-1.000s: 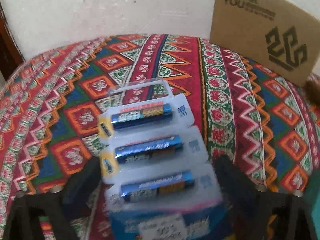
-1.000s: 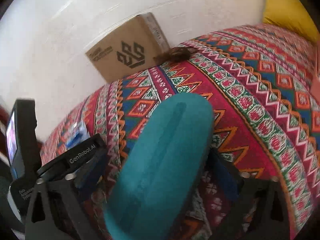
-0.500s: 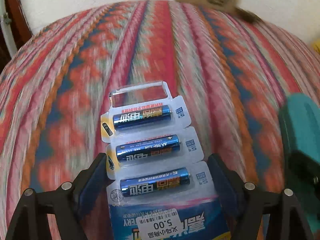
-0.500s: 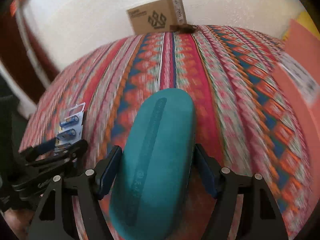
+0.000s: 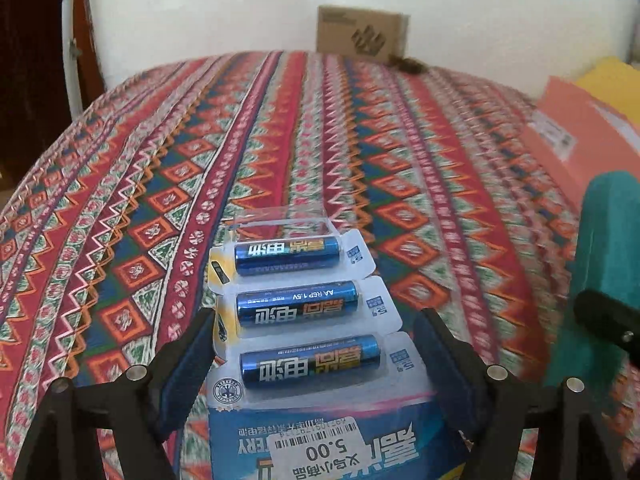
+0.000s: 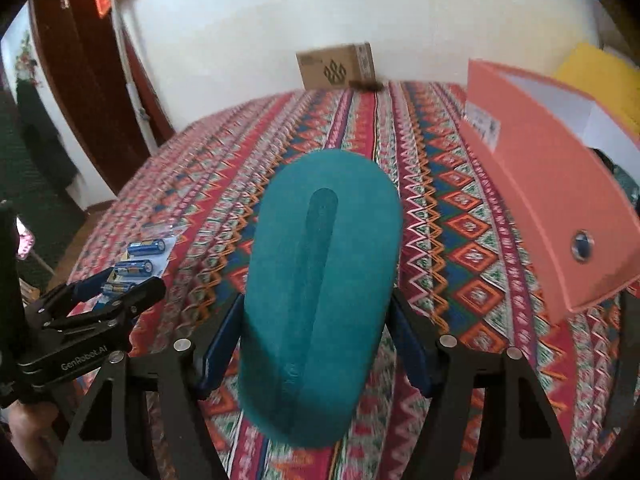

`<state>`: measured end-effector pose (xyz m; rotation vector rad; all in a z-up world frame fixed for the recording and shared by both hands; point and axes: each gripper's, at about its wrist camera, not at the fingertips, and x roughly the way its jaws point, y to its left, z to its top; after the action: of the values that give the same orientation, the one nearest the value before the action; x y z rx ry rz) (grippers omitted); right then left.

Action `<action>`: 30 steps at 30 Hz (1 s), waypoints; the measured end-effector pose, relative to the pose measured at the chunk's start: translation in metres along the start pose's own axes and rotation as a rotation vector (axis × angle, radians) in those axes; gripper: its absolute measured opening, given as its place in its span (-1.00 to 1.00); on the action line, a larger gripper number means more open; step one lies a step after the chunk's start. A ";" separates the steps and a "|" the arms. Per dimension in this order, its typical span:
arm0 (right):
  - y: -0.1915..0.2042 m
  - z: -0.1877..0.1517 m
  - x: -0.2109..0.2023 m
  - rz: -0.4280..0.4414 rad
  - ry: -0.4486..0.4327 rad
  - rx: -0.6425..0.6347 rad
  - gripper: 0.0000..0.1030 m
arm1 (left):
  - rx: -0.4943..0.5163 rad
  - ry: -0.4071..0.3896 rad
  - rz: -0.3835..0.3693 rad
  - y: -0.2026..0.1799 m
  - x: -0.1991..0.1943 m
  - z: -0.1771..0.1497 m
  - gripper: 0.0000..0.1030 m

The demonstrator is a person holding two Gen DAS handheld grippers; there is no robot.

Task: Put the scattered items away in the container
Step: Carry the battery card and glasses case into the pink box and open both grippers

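left wrist view: the left gripper [image 5: 312, 344] pinches the battery card [image 5: 296, 320], its fingers [image 5: 192, 344] pressed on the two long edges of the card. a sec ago the brown box [image 5: 362, 32] was big and close at top right; now it is small and far at the wall, so the gripper has pulled back and turned. the blur of half a sec ago is nearly gone, only the right side is smeared. new here: the pink box [image 5: 568, 140] enters at the right edge, w/ the teal case [image 5: 608, 240] in front of it. judgement: both items are being carried toward that box, the likely container; nothing is inside yet.

materials: the card is thin glossy cardboard w/ clear plastic blisters, three blue cylinders inside, one blister empty at the far end, a white price sticker near the camera. the cloth [image 5: 120, 200] is woven, w/ zigzag and diamond bands.

right wrist view: the right gripper [image 6: 316, 344] clamps the teal case [image 6: 320, 280] around its lower part, the blue pads [image 6: 218, 344] touching both sides. compared w/ half a sec ago the pink box [image 6: 552, 208] is much larger and now near on the right, its white inner wall visible, so the opening faces up and away. the left gripper [image 6: 100, 300] w/ the card [image 6: 140, 264] is at lower left, well apart from the box.

the case is an oblong w/ rounded ends, a matte, felt-like surface and a shallow groove along the middle. the box looks like stiff smooth cardboard w/ a round metal eyelet.
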<state>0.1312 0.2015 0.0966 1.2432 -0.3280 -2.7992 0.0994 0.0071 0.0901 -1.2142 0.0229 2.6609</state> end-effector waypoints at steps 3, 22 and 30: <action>-0.001 -0.011 -0.024 0.009 -0.023 0.002 0.39 | 0.023 -0.029 -0.022 -0.012 -0.024 0.000 0.59; -0.054 -0.008 -0.165 -0.096 -0.221 0.066 0.38 | 0.208 -0.179 -0.198 -0.140 -0.103 0.027 0.60; -0.109 0.036 -0.219 -0.202 -0.341 0.117 0.38 | 0.307 -0.249 -0.302 -0.227 -0.118 0.070 0.59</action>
<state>0.2555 0.3447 0.2554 0.8525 -0.4097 -3.2108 0.1681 0.2143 0.2412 -0.7239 0.1858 2.4117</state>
